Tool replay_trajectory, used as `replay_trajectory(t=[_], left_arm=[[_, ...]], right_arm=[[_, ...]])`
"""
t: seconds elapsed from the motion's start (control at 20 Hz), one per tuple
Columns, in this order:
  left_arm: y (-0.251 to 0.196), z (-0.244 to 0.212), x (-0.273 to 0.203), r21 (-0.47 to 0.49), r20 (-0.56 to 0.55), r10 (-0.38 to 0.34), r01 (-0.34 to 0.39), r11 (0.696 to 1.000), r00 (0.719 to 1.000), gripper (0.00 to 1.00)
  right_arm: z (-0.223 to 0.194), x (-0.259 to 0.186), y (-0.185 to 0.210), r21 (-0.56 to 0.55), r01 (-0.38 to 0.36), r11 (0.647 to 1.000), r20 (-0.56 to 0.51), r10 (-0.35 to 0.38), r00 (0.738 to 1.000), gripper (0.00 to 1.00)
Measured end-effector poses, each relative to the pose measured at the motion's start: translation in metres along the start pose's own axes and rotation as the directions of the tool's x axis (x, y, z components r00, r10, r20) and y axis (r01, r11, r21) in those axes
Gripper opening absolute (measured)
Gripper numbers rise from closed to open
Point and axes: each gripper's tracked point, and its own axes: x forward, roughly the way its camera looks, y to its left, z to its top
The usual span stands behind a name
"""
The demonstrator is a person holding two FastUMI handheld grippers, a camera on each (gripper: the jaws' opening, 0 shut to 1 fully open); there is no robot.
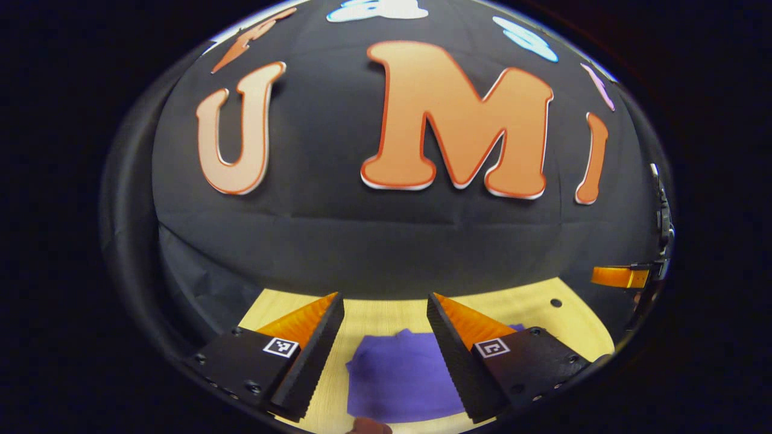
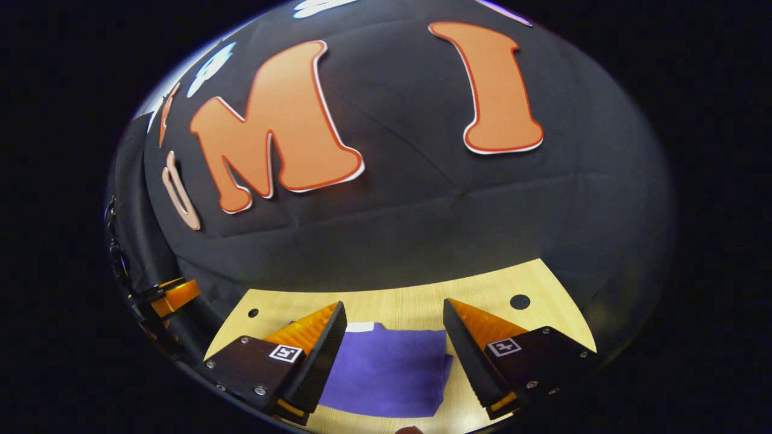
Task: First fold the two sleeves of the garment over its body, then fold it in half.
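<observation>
In the left gripper view, the left gripper (image 1: 386, 301) sits at the bottom of the frame with its jaws wide apart and nothing between them, raised above a pale wooden table (image 1: 380, 313). A purple garment (image 1: 401, 380) lies flat on the table at the lower centre of the frame, seen through the gap between the two fingers and partly covered by the finger at lower right. A small dark hole (image 1: 555, 302) marks the tabletop at the right. At the far right edge of the frame, the right gripper (image 1: 627, 277) juts in; whether its jaws are apart cannot be told from here.

In the right gripper view, the right gripper (image 2: 395, 307) holds its jaws wide apart at the bottom of the frame, gripping nothing. The garment (image 2: 386, 377) lies on the table (image 2: 398, 304) in the lower centre, folded into a compact, roughly square shape, with a white tag (image 2: 360, 327) at its upper left corner. Two dark holes show in the tabletop, one at lower left (image 2: 253, 313), one at right (image 2: 519, 301). The left gripper (image 2: 175, 295) appears at the left edge of the frame.
</observation>
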Motion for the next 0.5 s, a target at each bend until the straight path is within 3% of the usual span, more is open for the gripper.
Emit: replay_trajectory(t=[0.1,0.5], left_arm=[[0.0,0.017,-0.019,-0.039,0.069,-0.008,0.011,0.999,0.998,0.9],[-0.008,0.037,-0.099,-0.067,0.264,0.013,0.005,0.998,0.964,0.94]], right_arm=[[0.009,-0.016,0.019,-0.039,-0.033,0.999,0.064,0.035,0.997,0.95],[0.044,-0.076,0.039,-0.274,0.051,0.96,0.339,0.047,0.94,0.95]])
